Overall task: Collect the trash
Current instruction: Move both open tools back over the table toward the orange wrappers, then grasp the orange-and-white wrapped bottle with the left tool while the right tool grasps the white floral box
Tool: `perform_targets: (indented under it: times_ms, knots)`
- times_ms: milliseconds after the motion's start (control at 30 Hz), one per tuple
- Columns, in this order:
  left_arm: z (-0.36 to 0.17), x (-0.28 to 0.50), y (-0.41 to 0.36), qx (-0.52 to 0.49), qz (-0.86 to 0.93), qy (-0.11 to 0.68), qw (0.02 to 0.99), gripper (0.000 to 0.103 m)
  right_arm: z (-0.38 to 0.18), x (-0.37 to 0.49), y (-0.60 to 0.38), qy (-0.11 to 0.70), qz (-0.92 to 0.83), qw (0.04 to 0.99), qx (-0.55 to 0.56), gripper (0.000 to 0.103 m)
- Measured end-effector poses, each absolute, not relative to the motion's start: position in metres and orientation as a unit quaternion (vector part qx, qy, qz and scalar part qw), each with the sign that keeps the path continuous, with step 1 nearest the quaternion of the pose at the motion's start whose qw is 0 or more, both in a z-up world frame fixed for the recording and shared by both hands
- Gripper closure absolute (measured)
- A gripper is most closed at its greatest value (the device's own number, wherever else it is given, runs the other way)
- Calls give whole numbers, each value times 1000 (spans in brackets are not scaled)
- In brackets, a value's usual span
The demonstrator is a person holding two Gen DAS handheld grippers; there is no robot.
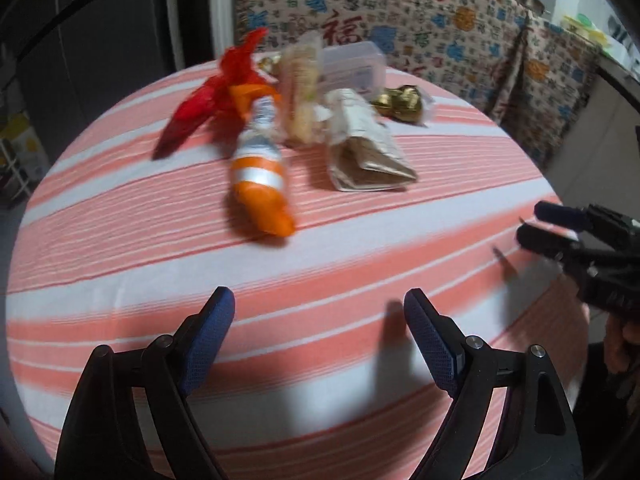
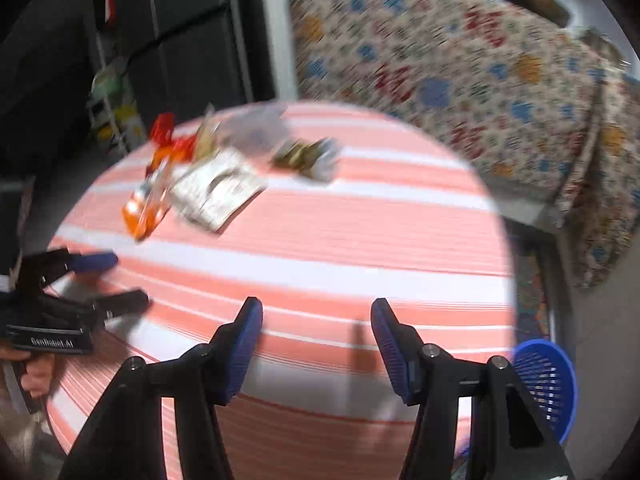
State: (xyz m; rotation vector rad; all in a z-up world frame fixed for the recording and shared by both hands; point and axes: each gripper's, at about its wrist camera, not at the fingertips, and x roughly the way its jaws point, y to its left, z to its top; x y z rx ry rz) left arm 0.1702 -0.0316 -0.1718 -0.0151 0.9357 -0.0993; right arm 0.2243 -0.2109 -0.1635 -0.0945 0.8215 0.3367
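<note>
Both the left gripper (image 1: 318,300) and right gripper (image 2: 316,312) hang released and empty over the near edge of the striped table (image 1: 120,280). The trash pile (image 1: 312,120) lies near the far edge; a clumsy grab could knock the orange wrapper (image 1: 260,184) off

Both claws tilt down over the bench with nothing between their blue pads, the left claw (image 1: 319,300) spread wide, the right claw (image 2: 317,310) parted less far, each held from behind by a hand (image 2: 34,372) partly in view.
</note>
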Motion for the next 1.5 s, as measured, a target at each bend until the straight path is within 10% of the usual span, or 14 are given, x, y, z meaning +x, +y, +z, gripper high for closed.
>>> perform_targets:
  times_ms: [1000, 1067, 1133, 1333, 1500]
  knots:
    - [-180, 196, 29, 11, -10, 462, 887, 0, -168, 275, -90, 381, 226, 892, -93, 35]
    - [-180, 196, 28, 11, -10, 462, 887, 0, -165, 286, -86, 380, 234, 891, -76, 41]
    - [-180, 196, 28, 10, -10, 462, 887, 0, -166, 291, -80, 386, 246, 886, -80, 69]
    - [-179, 198, 22, 9, -8, 462, 887, 0, -168, 286, -114, 397, 189, 895, -71, 69]
    - [-174, 198, 14, -14, -39, 446, 894, 1, -168, 267, -140, 391, 154, 905, -67, 34]
